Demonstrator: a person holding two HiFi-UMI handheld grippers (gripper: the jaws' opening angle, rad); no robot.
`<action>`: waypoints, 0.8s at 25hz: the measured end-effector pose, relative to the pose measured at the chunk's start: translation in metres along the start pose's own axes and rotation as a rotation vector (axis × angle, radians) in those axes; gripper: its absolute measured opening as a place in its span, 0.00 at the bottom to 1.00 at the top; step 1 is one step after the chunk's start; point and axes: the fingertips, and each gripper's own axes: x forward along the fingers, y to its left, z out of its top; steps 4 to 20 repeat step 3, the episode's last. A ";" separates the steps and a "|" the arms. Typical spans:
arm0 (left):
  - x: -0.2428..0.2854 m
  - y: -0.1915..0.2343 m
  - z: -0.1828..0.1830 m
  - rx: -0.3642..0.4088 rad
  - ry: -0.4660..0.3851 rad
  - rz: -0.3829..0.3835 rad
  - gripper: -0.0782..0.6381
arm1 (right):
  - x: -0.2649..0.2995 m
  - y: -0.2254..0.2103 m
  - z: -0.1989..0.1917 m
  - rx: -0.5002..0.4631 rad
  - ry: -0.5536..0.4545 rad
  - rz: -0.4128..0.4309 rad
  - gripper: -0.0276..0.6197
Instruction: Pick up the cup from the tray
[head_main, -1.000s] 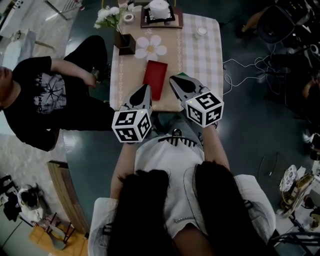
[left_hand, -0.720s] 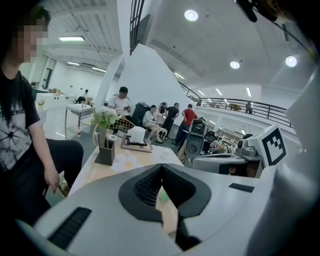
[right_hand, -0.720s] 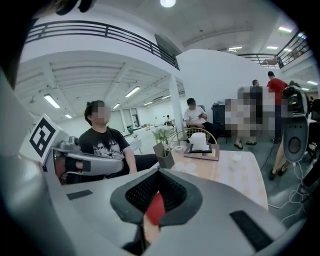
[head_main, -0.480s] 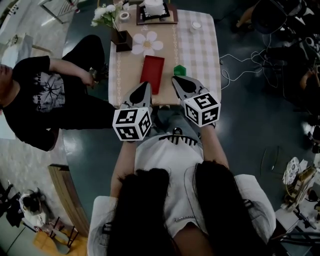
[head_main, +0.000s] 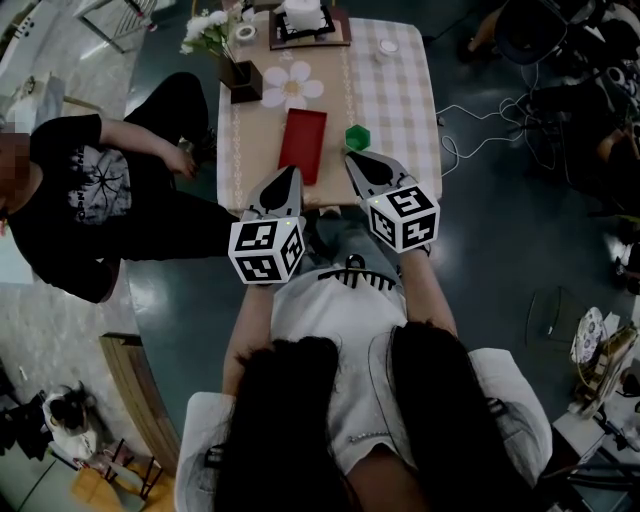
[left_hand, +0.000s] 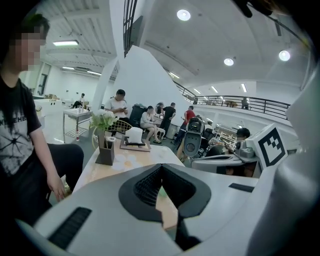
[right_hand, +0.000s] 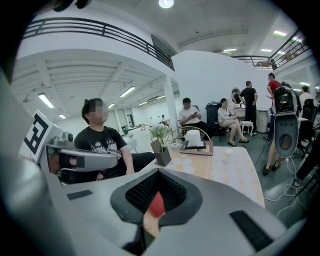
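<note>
A small green cup (head_main: 357, 137) stands on the checked tablecloth just right of a long red tray (head_main: 303, 145). The tray itself looks bare. Both grippers hover over the table's near edge, short of both things. My left gripper (head_main: 291, 172) is shut, with nothing in it, and its tip points at the tray's near end. My right gripper (head_main: 352, 158) is also shut on nothing and sits just in front of the cup. In the right gripper view the red tray (right_hand: 156, 204) shows through the gap under the shut jaws of the right gripper (right_hand: 159, 172). The left gripper (left_hand: 161, 167) shows table behind it.
At the table's far end are a dark vase (head_main: 242, 78) with white flowers, a flower-shaped mat (head_main: 288, 85), a brown tray with a white object (head_main: 305, 18), a tape roll (head_main: 245, 33) and a small white dish (head_main: 388, 47). A seated person (head_main: 80, 190) is at the table's left side.
The table has slid up and away in the head view. The green cup, earlier mostly hidden behind the right gripper, now shows in full. Both grippers stay shut.
</note>
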 end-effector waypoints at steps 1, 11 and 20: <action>-0.001 0.000 0.000 0.001 -0.002 0.000 0.12 | 0.000 0.001 -0.001 -0.002 0.001 -0.002 0.06; -0.002 0.001 -0.001 0.002 -0.005 0.002 0.12 | -0.001 0.002 -0.004 -0.006 0.004 -0.005 0.06; -0.002 0.001 -0.001 0.002 -0.005 0.002 0.12 | -0.001 0.002 -0.004 -0.006 0.004 -0.005 0.06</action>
